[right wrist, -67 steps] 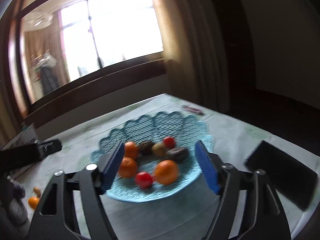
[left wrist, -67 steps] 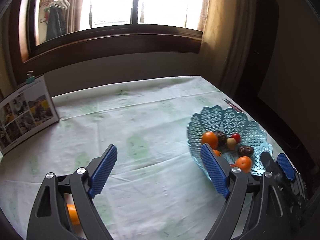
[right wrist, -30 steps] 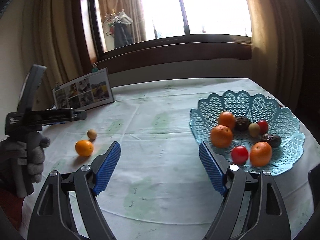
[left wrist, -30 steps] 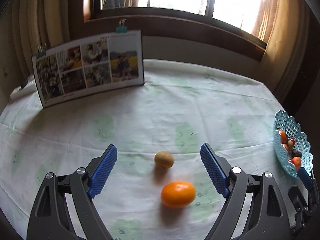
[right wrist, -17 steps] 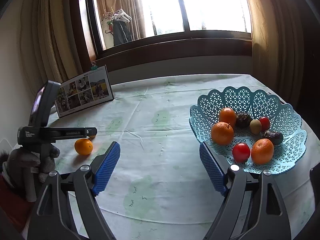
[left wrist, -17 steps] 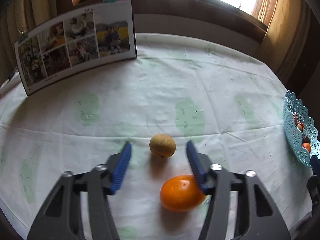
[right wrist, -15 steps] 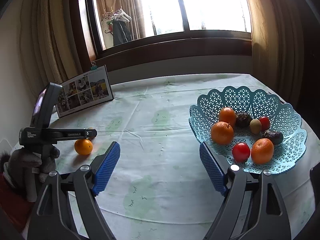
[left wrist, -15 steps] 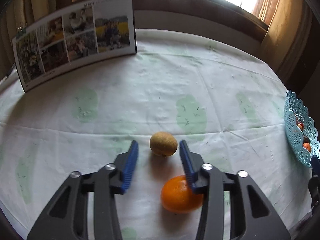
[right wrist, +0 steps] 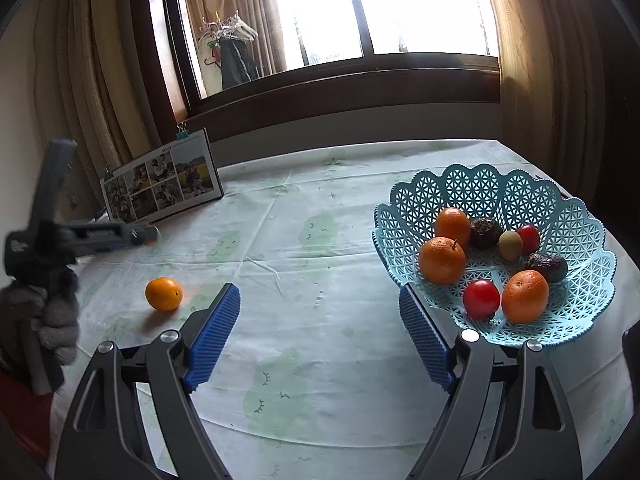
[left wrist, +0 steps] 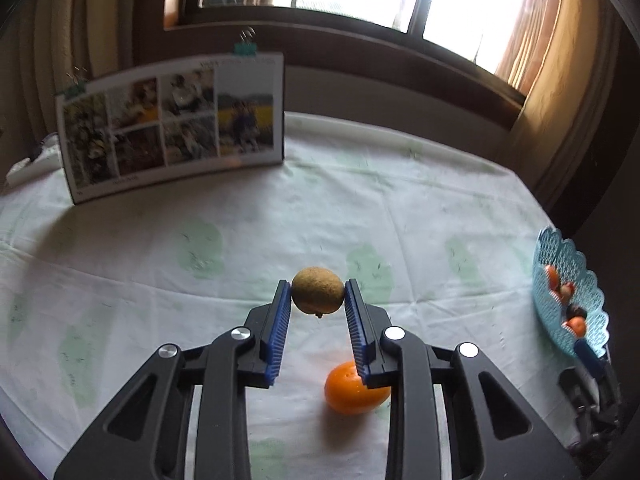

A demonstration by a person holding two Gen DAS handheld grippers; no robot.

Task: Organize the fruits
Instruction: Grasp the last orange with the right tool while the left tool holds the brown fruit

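Observation:
My left gripper is shut on a brown kiwi and holds it above the tablecloth. An orange lies on the cloth just below its right finger; it also shows in the right wrist view. The light blue lattice basket stands at the right with several fruits in it, among them oranges, red tomatoes and a kiwi. The basket also shows in the left wrist view. My right gripper is open and empty, hovering left of the basket. The left gripper appears blurred at the left of the right wrist view.
A photo calendar stands at the back left of the table, also in the right wrist view. A white and green tablecloth covers the table. A window and curtains lie behind. A dark object lies at the right edge.
My left gripper has closed on the kiwi and lifted it off the cloth. The orange stays on the table. The right gripper has barely moved.

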